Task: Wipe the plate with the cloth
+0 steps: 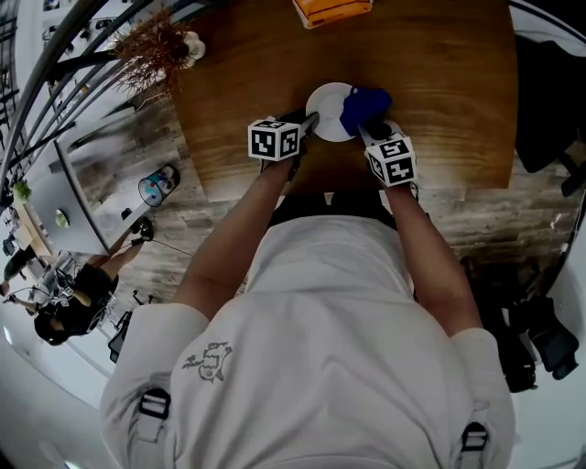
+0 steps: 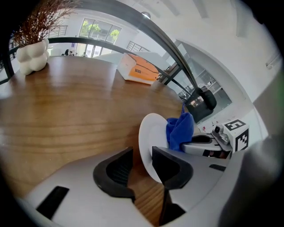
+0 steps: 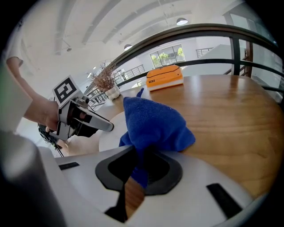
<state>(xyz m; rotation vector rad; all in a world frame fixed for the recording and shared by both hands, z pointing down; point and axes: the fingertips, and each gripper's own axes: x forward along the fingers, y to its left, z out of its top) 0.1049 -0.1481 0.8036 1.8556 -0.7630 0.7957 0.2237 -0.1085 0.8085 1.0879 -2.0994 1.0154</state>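
A white plate [image 1: 328, 103] lies near the front edge of the round wooden table [image 1: 439, 110]. A blue cloth [image 1: 364, 103] rests bunched on the plate's right side. My right gripper [image 1: 364, 131] is shut on the cloth [image 3: 153, 119], whose fold rises above the jaws [image 3: 141, 153], with the plate [image 3: 108, 137] just left of it. My left gripper [image 1: 309, 121] is at the plate's left rim. Seen from the left gripper view, its jaws [image 2: 142, 155] stand open around the plate's edge [image 2: 153, 133], with bare wood showing beside the left pad [image 2: 120, 168]. The cloth [image 2: 179, 131] lies beyond.
An orange box [image 1: 331, 9] sits at the table's far edge. A white vase with dried twigs [image 1: 188, 46] stands at the far left. A dark curved railing runs behind the table. Black bags [image 1: 540, 339] lie on the floor to the right.
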